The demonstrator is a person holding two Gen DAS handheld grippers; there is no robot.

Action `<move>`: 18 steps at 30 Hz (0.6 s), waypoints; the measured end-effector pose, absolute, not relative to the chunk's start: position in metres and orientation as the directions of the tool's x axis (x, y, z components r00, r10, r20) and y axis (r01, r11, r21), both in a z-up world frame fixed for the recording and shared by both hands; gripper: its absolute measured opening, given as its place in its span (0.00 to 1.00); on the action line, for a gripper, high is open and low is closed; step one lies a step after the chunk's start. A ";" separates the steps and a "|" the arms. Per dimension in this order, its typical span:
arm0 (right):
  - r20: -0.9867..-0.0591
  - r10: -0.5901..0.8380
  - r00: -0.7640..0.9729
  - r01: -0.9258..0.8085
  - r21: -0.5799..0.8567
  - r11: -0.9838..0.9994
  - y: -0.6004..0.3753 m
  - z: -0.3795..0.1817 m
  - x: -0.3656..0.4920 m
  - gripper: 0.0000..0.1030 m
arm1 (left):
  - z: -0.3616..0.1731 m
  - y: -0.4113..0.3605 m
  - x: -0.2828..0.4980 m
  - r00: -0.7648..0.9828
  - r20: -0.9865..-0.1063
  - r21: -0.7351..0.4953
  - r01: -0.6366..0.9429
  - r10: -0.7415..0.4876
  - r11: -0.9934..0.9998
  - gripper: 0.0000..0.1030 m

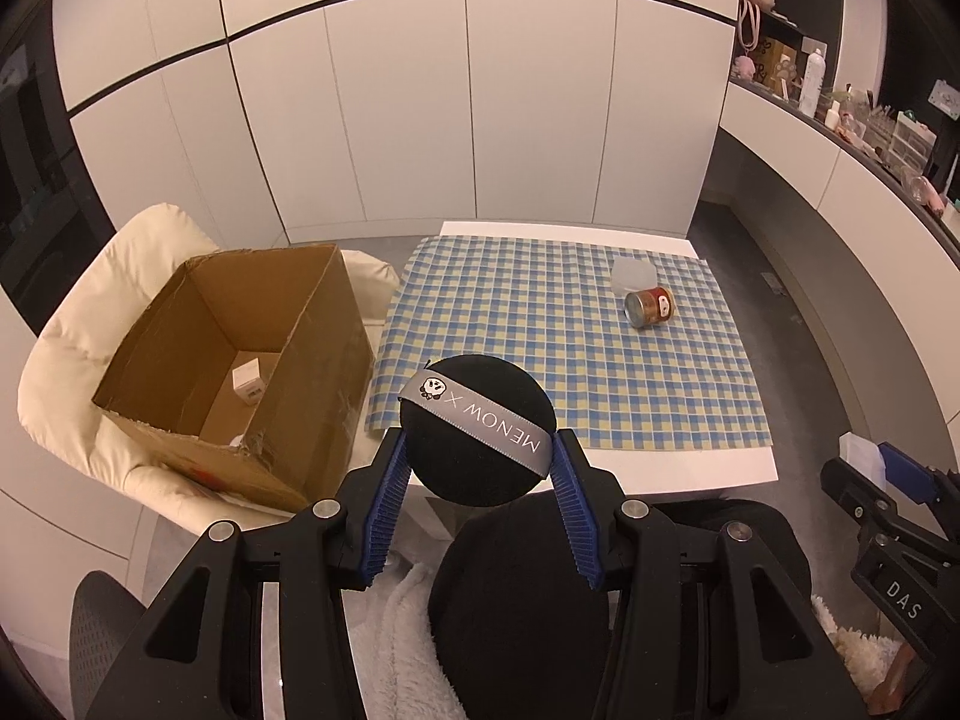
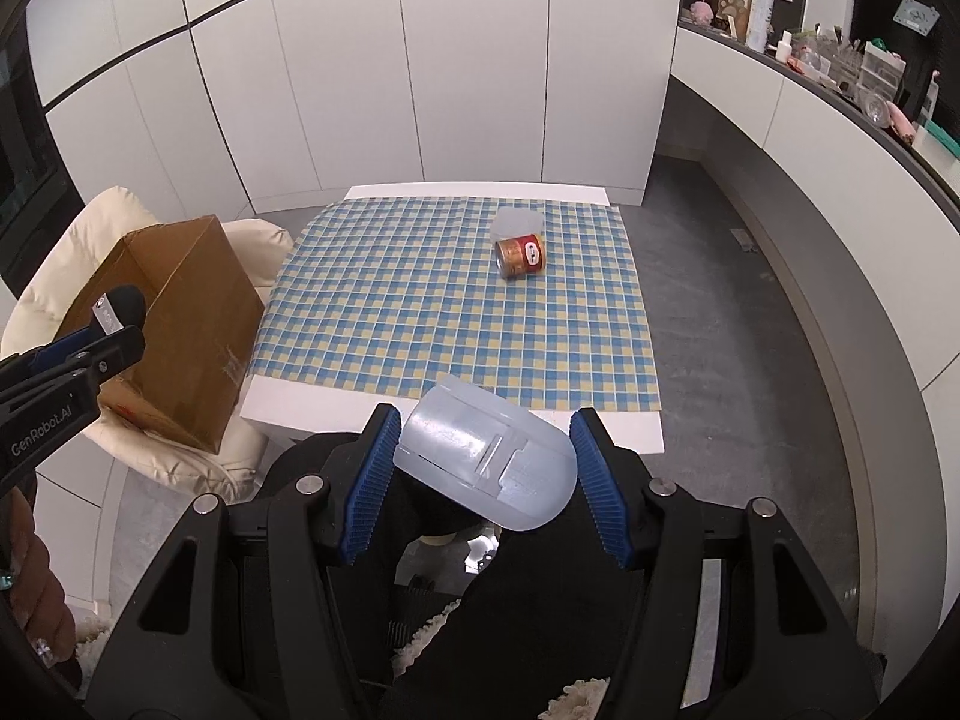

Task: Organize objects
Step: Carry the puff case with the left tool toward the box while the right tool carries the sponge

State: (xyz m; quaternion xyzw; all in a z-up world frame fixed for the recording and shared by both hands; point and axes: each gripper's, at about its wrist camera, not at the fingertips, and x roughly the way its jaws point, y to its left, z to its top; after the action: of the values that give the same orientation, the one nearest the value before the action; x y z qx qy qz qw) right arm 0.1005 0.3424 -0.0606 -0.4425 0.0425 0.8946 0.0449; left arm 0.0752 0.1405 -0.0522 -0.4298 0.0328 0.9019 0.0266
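Observation:
My left gripper point(image 1: 478, 453) is shut on a black round puff point(image 1: 474, 420) with a grey ribbon, held in the air before the table's near edge. My right gripper point(image 2: 485, 450) is shut on a translucent plastic container point(image 2: 486, 459), also off the table. An open cardboard box point(image 1: 240, 360) rests on a cream cushioned chair point(image 1: 78, 336) left of the table; a small white box point(image 1: 247, 383) lies inside it. On the checked cloth point(image 1: 540, 348) a red can point(image 1: 649, 307) lies on its side against a clear plastic tub point(image 1: 631, 273). The left gripper point(image 2: 90, 330) shows at the right wrist view's left edge.
White cabinet doors close off the far side. A dark counter point(image 2: 840, 84) with bottles and clutter curves along the right. A black chair back point(image 1: 600, 600) and a white fleece lie below the grippers. The right gripper point(image 1: 888, 480) shows at the left wrist view's right edge.

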 end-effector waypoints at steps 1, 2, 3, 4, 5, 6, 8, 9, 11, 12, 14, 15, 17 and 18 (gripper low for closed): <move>-0.795 0.043 -0.605 -0.119 0.037 -0.992 0.343 -0.060 0.102 0.59 | -0.052 0.141 0.077 -0.630 -0.777 0.039 -0.077 0.018 -0.996 0.47; -0.794 0.042 -0.606 -0.119 0.038 -0.992 0.343 -0.059 0.104 0.59 | -0.052 0.141 0.078 -0.626 -0.779 0.039 -0.080 0.020 -0.996 0.47; -0.793 0.041 -0.608 -0.119 0.039 -0.992 0.343 -0.058 0.105 0.59 | -0.052 0.142 0.079 -0.624 -0.781 0.032 -0.081 0.026 -0.996 0.47; -0.791 0.040 -0.610 -0.118 0.040 -0.992 0.344 -0.057 0.106 0.60 | -0.051 0.142 0.080 -0.620 -0.784 0.018 -0.082 0.037 -0.996 0.47; -0.790 0.038 -0.612 -0.116 0.042 -0.992 0.344 -0.056 0.108 0.59 | -0.051 0.141 0.080 -0.615 -0.787 0.005 -0.081 0.047 -0.997 0.47; -0.788 0.036 -0.614 -0.113 0.043 -0.993 0.343 -0.055 0.109 0.59 | -0.051 0.139 0.081 -0.613 -0.788 -0.005 -0.081 0.054 -0.997 0.47; -0.783 0.033 -0.621 -0.109 0.045 -0.993 0.342 -0.054 0.110 0.59 | -0.051 0.140 0.082 -0.611 -0.789 -0.008 -0.086 0.059 -0.996 0.47; -0.782 0.032 -0.622 -0.108 0.045 -0.993 0.341 -0.054 0.110 0.59 | -0.050 0.142 0.083 -0.615 -0.787 0.000 -0.085 0.052 -0.996 0.47; -0.782 0.029 -0.623 -0.099 0.042 -0.994 0.339 -0.054 0.110 0.59 | -0.049 0.141 0.083 -0.622 -0.782 0.011 -0.076 0.039 -0.997 0.47; -0.783 0.031 -0.622 -0.093 0.035 -0.995 0.337 -0.054 0.109 0.59 | -0.049 0.142 0.083 -0.626 -0.779 0.015 -0.071 0.033 -0.997 0.47; -0.785 0.029 -0.619 -0.081 0.027 -0.996 0.333 -0.055 0.107 0.59 | -0.049 0.140 0.082 -0.633 -0.774 0.029 -0.059 0.015 -0.998 0.47; -0.786 0.026 -0.618 -0.075 0.026 -0.997 0.332 -0.056 0.106 0.60 | -0.050 0.140 0.081 -0.634 -0.773 0.035 -0.052 0.006 -0.998 0.47; -0.787 0.016 -0.617 -0.059 0.027 -0.998 0.328 -0.057 0.103 0.59 | -0.051 0.136 0.079 -0.635 -0.772 0.041 -0.035 -0.009 -0.999 0.47; -0.788 0.010 -0.616 -0.050 0.026 -0.998 0.325 -0.058 0.102 0.59 | -0.052 0.134 0.078 -0.636 -0.772 0.045 -0.028 -0.017 -0.999 0.47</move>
State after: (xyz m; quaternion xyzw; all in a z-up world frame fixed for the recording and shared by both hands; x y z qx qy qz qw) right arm 0.1023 0.3251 -0.0577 -0.4382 0.0227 0.8985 0.0165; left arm 0.0777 0.1342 -0.0519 -0.4266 0.0263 0.9040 0.0030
